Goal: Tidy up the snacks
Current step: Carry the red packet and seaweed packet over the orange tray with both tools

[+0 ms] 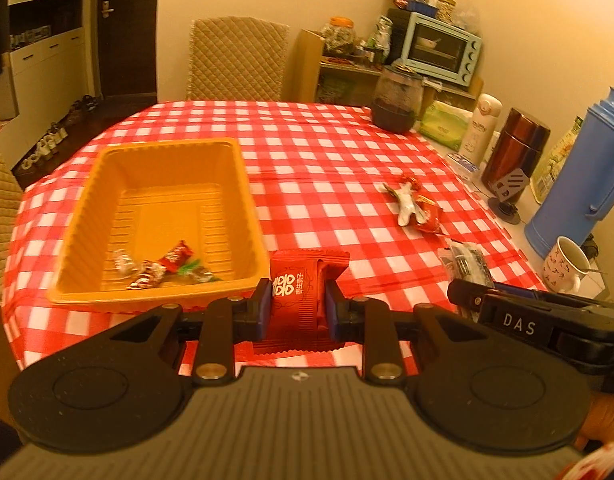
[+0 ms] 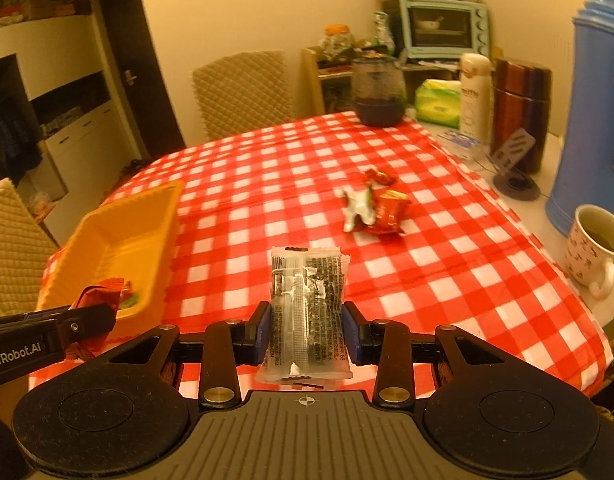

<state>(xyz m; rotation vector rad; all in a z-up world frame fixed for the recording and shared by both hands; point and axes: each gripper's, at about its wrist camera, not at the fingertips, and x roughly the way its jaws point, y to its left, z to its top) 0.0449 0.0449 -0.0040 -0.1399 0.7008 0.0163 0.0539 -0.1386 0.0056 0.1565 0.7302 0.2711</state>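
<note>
My left gripper [image 1: 298, 306] is shut on a red snack packet [image 1: 297, 300] with white characters, held above the checked tablecloth just right of the yellow tray's near corner. The yellow tray [image 1: 87, 216] holds several wrapped candies [image 1: 163, 266] at its near end. My right gripper [image 2: 306, 330] is shut on a clear packet with dark contents [image 2: 307, 308], lifted above the cloth. That gripper also shows at the right of the left wrist view [image 1: 467, 292]. A small pile of red and white wrapped snacks [image 1: 415, 204] [image 2: 373, 208] lies on the cloth farther right.
Along the table's right edge stand a blue thermos jug [image 1: 579, 184], a patterned mug [image 2: 595, 248], a brown canister [image 1: 515, 152], a white bottle [image 1: 479, 128] and a dark glass jar [image 1: 397, 100]. A padded chair [image 1: 237, 60] stands behind the table.
</note>
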